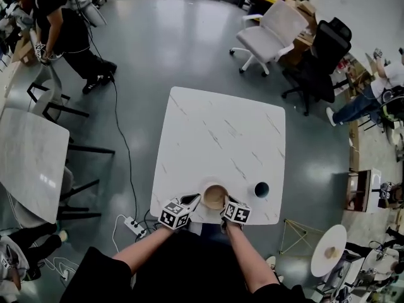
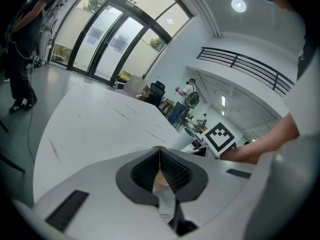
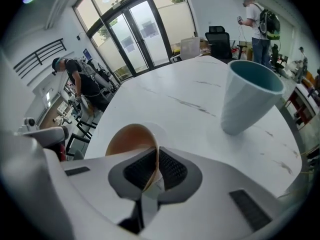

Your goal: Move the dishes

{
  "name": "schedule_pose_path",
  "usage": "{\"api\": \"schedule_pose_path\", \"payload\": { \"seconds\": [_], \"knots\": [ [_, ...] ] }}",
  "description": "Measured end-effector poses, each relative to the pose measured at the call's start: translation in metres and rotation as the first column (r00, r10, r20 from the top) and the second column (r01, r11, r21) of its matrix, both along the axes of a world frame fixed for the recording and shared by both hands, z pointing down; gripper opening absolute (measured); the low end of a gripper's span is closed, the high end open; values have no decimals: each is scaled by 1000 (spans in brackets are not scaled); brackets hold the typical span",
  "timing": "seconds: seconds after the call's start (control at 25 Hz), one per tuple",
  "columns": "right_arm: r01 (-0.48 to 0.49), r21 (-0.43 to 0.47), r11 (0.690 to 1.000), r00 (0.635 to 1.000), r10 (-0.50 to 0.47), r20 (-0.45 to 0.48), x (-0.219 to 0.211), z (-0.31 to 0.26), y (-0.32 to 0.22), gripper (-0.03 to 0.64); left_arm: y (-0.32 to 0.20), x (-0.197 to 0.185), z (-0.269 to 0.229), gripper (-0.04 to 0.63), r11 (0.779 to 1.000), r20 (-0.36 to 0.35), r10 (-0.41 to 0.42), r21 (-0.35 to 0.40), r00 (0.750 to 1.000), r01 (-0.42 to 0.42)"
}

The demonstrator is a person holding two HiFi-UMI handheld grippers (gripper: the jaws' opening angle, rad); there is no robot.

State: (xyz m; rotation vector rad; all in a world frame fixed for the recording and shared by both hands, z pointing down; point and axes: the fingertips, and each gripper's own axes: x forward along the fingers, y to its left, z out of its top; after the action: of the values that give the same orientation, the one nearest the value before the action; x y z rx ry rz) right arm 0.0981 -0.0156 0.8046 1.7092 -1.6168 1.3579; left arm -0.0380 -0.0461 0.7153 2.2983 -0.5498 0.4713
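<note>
A brown bowl (image 1: pixel 214 196) stands on a white saucer at the near edge of the white marble table (image 1: pixel 214 131). My left gripper (image 1: pixel 192 200) is shut on the bowl's left rim; in the left gripper view (image 2: pixel 159 171) the thin rim runs edge-on between the pads, with a tan patch of the bowl (image 2: pixel 160 180) showing. My right gripper (image 1: pixel 226 204) is shut on the right rim; the right gripper view (image 3: pixel 152 171) shows the bowl (image 3: pixel 127 136) just past its jaws. A pale blue cup (image 1: pixel 261 189) (image 3: pixel 247 101) stands upright to the bowl's right.
A white office chair (image 1: pixel 268 33) and a black one (image 1: pixel 315 65) stand beyond the table's far right corner. A second marble table (image 1: pixel 28 160) is at the left. A power strip (image 1: pixel 132 225) with cables lies on the floor. A person (image 1: pixel 63 24) stands far left.
</note>
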Motion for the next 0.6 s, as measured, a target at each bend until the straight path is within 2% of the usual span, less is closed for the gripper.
{"api": "schedule_pose_path", "payload": {
  "seconds": [0.2,0.32,0.6],
  "knots": [
    [-27,34,999,1000,27,-15,12,-15,12,34,9,11,-5,17,994,24,78,79,997,-80],
    [-38,62,997,999,39,-5,17,-22,22,32,15,28,-5,17,992,0,106,73,994,-105],
    [-82,92,992,996,79,41,57,-37,48,32,18,60,-22,17,997,-45,60,58,997,-57]
  ]
}}
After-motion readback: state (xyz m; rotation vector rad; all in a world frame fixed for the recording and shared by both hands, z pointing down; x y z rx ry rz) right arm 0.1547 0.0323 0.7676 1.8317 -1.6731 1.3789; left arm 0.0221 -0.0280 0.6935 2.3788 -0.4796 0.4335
